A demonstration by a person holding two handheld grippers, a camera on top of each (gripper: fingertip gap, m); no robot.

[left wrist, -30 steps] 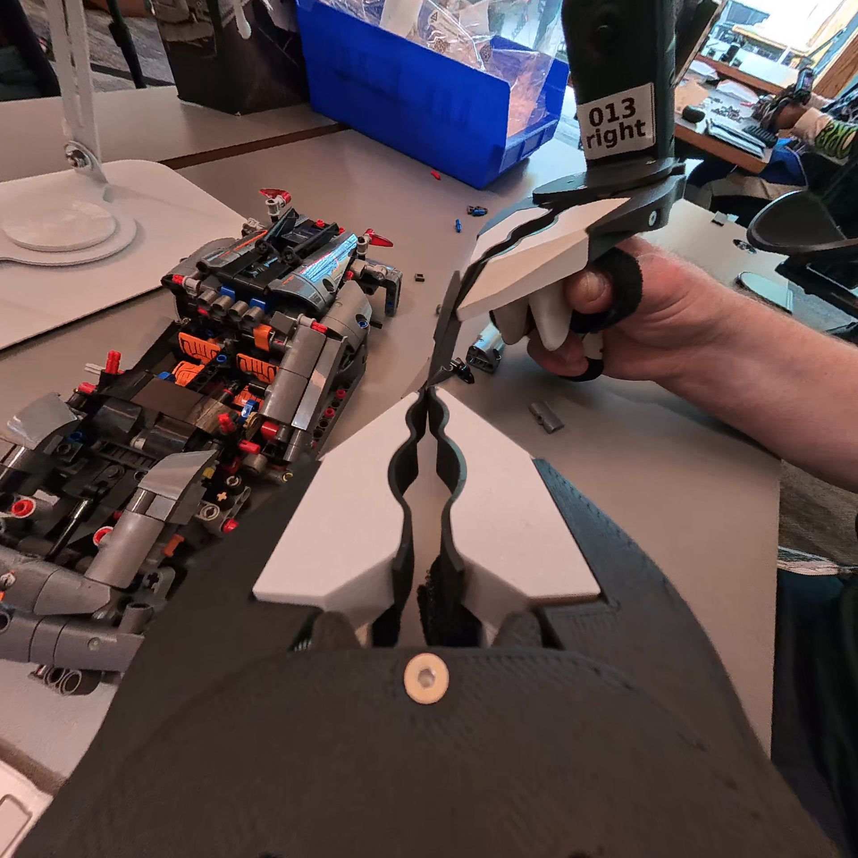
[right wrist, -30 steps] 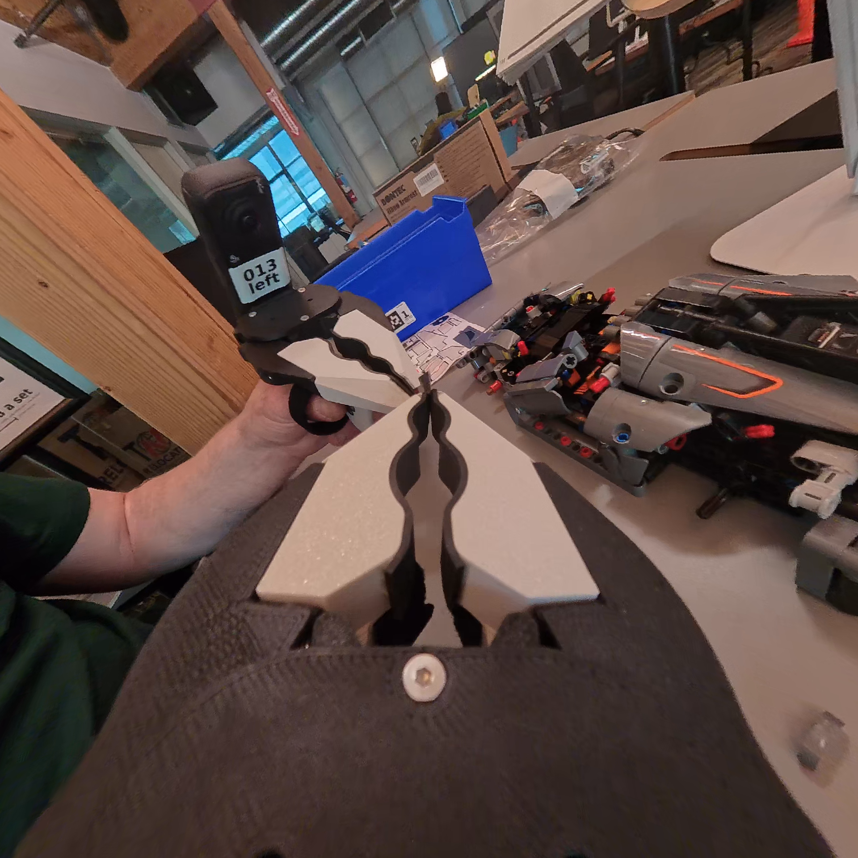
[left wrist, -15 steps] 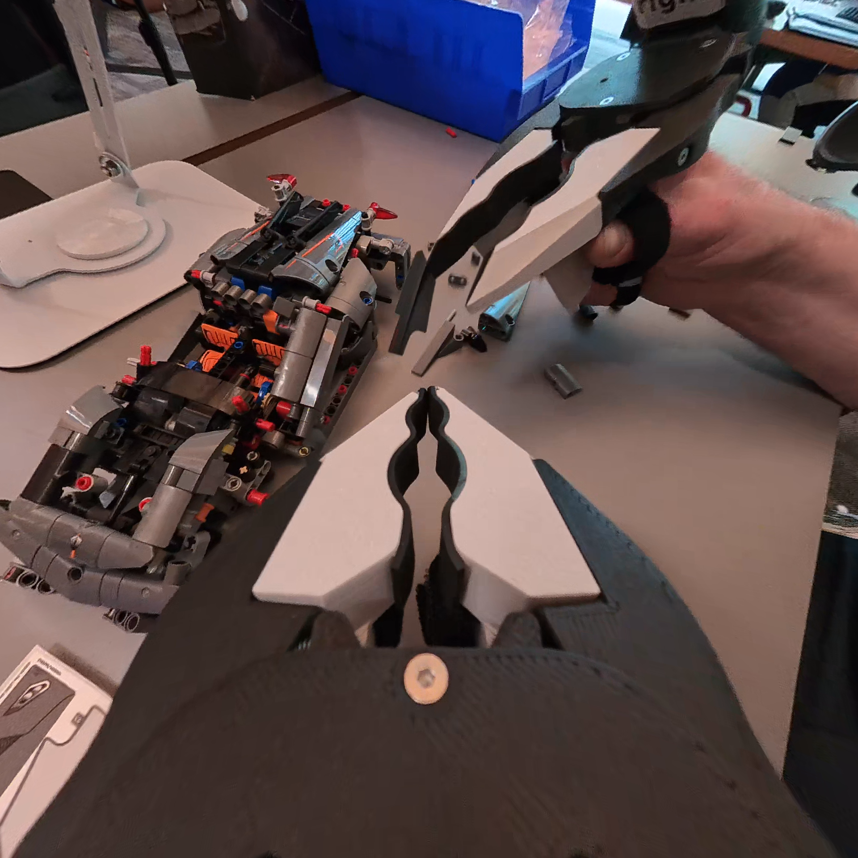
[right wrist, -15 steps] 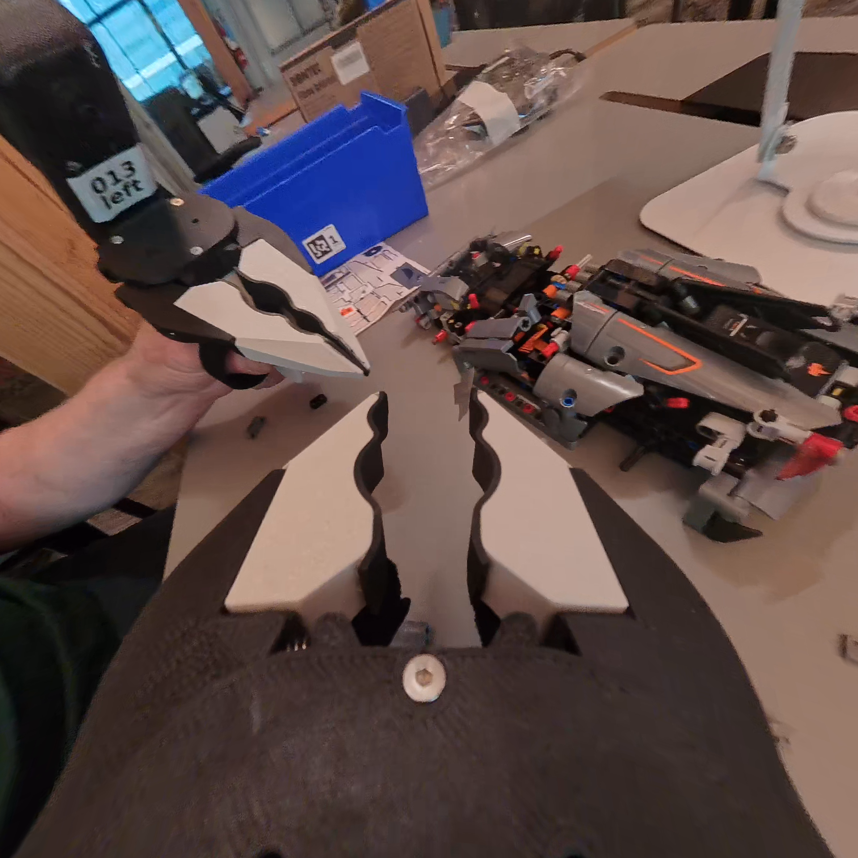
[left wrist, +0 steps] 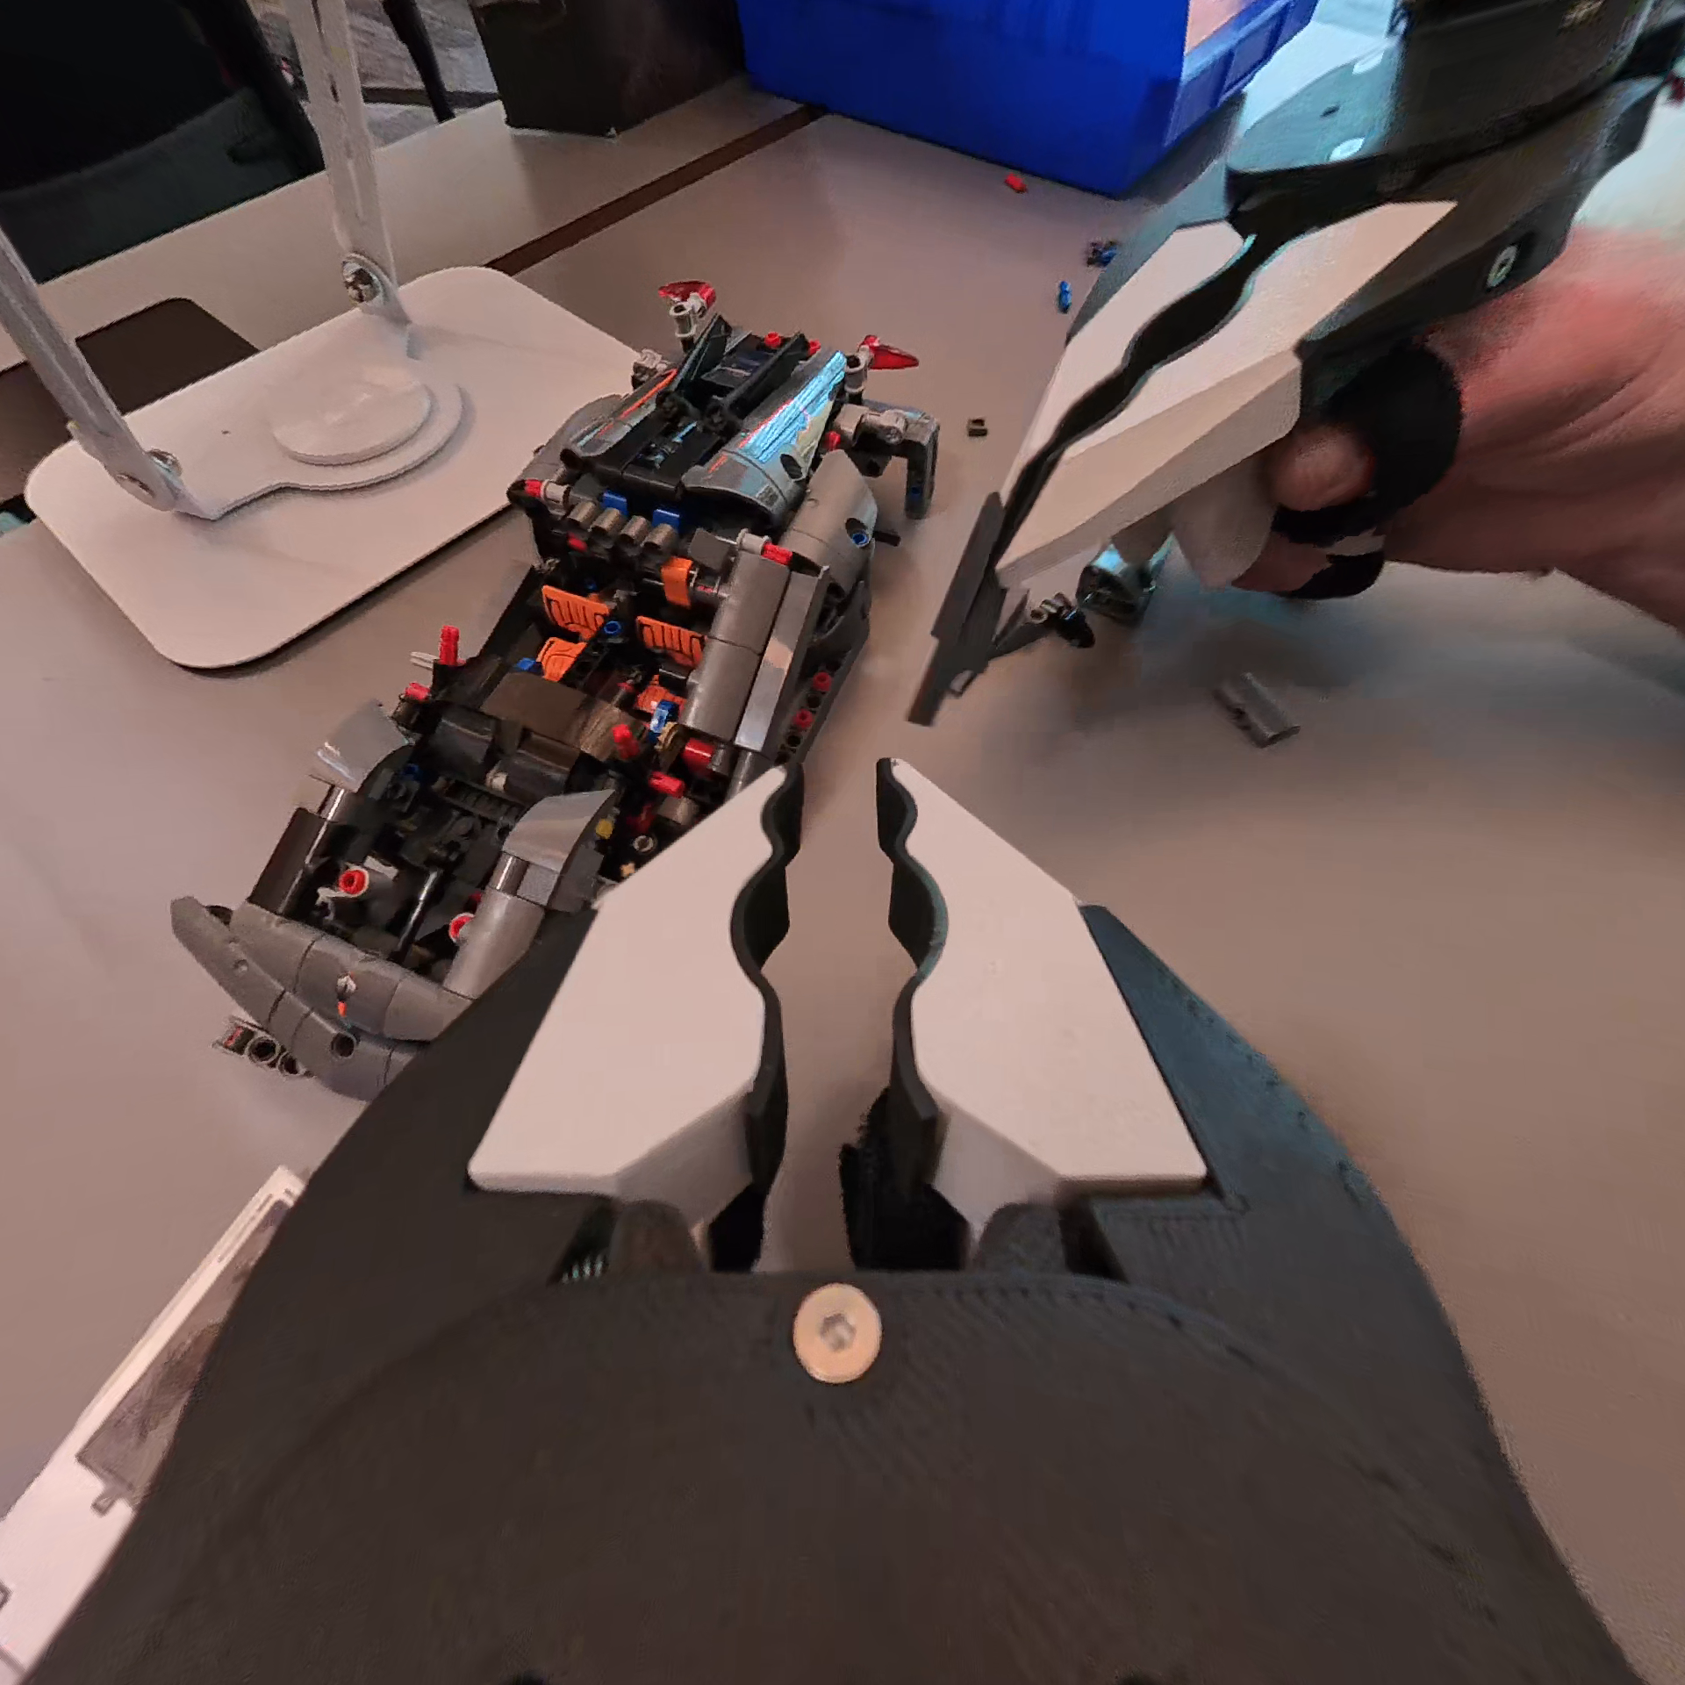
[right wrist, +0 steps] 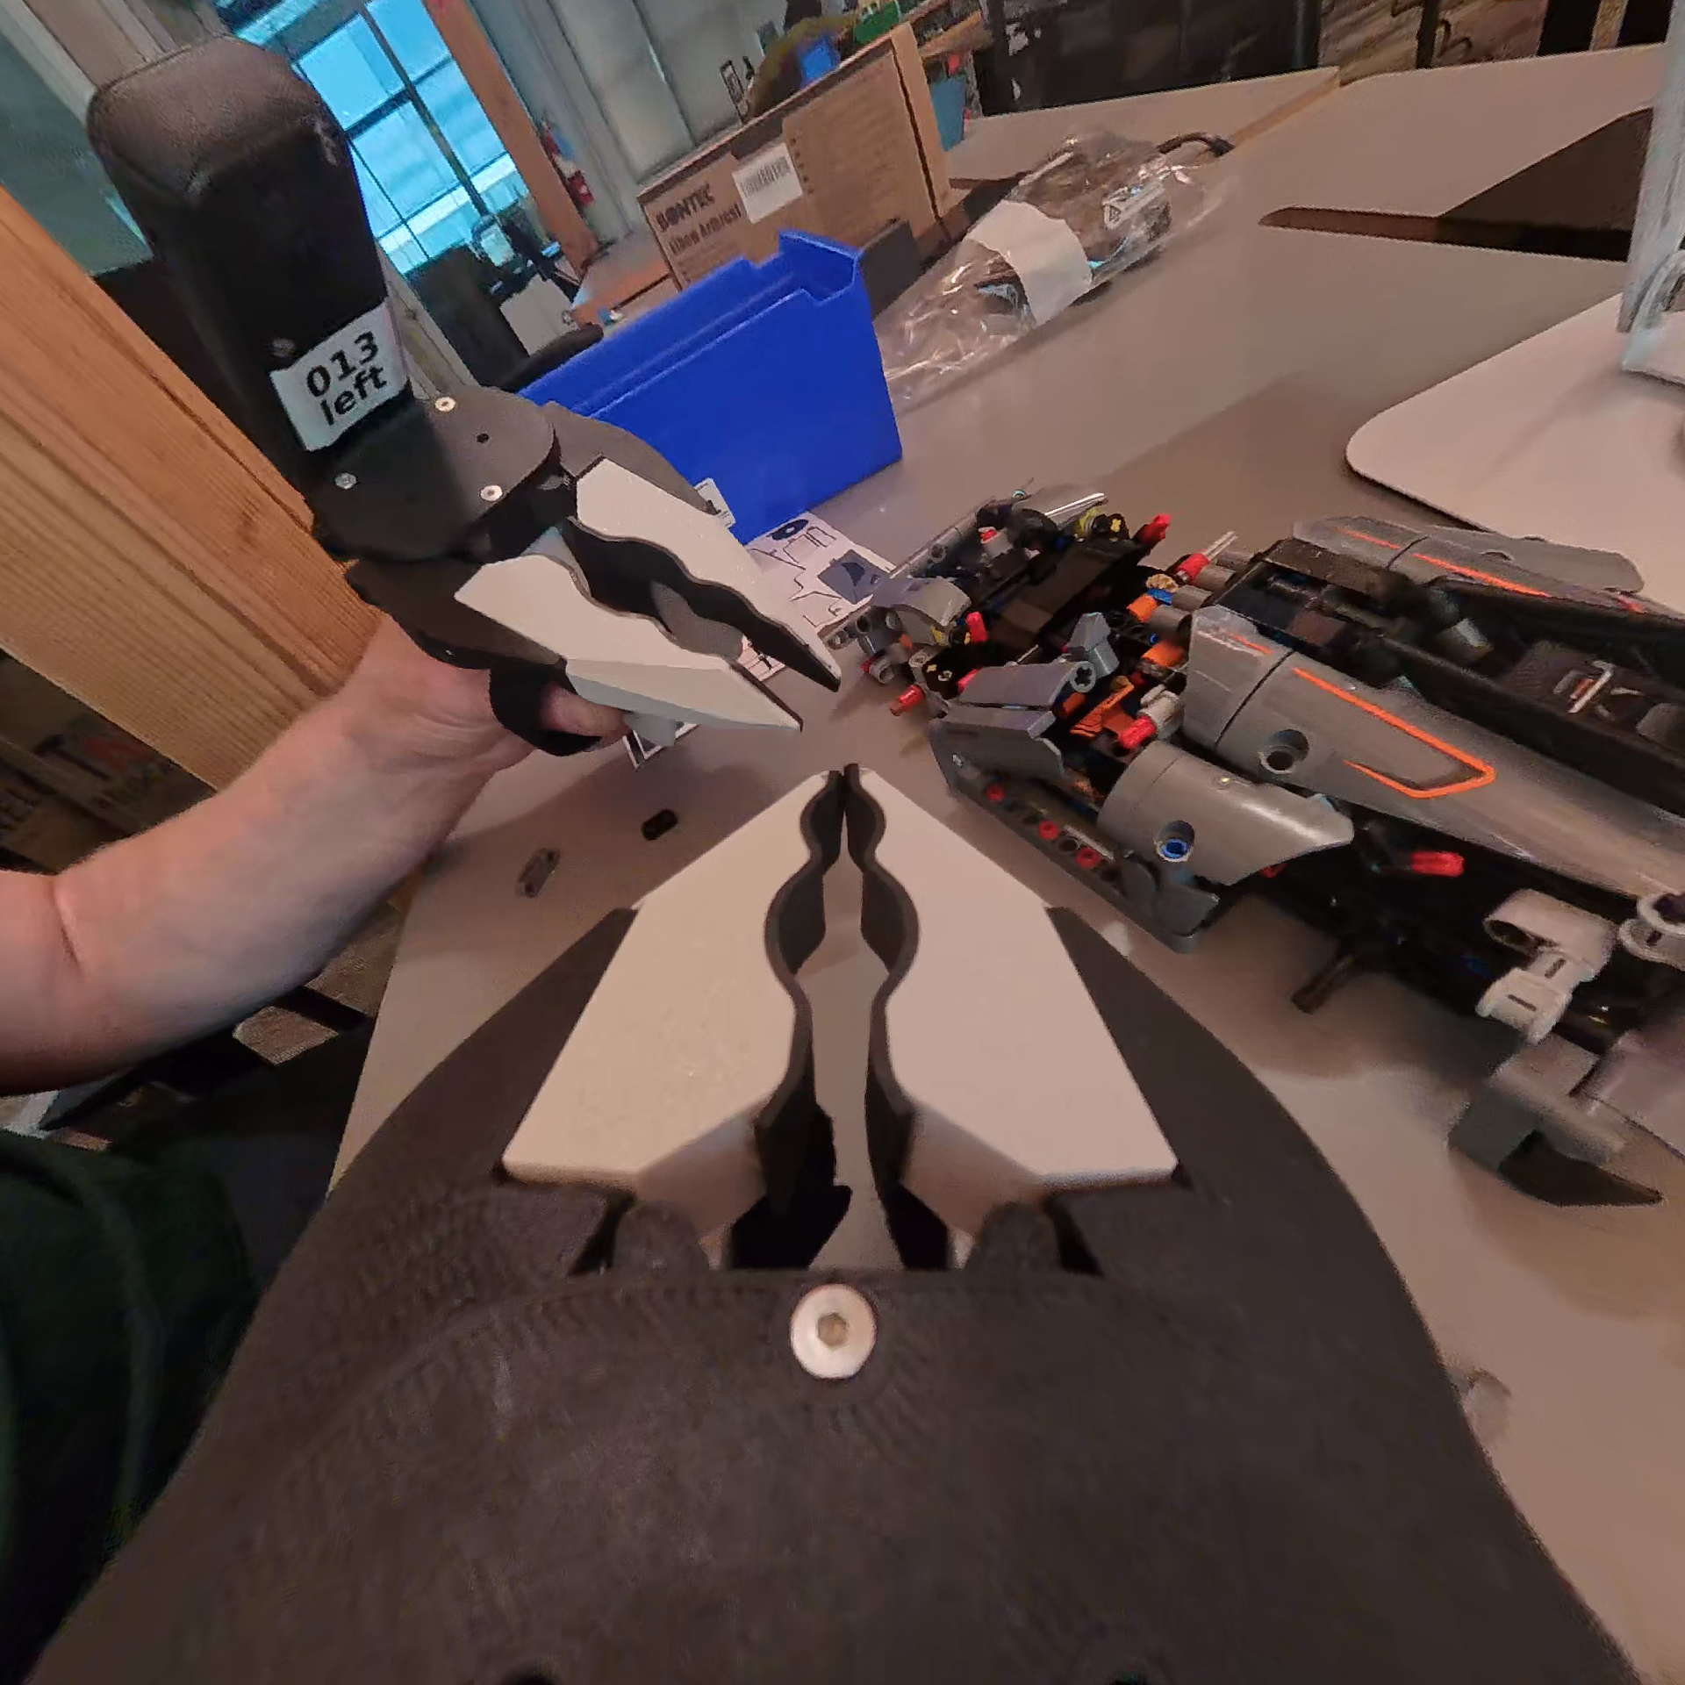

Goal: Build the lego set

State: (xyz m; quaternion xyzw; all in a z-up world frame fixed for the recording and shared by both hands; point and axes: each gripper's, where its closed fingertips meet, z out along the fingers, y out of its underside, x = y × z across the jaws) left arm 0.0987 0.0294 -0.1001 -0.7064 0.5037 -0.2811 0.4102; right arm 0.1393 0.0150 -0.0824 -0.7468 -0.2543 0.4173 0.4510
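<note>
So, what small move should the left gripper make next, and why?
Probably close the open, empty left gripper on the near side of the lego car to steady it. The car lies unheld on the table. The right gripper is shut and points towards the car, though I cannot tell if it pinches a piece.

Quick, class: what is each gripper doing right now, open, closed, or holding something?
Left gripper: open, holding nothing.
Right gripper: closed; nothing visible between its tips.
</note>
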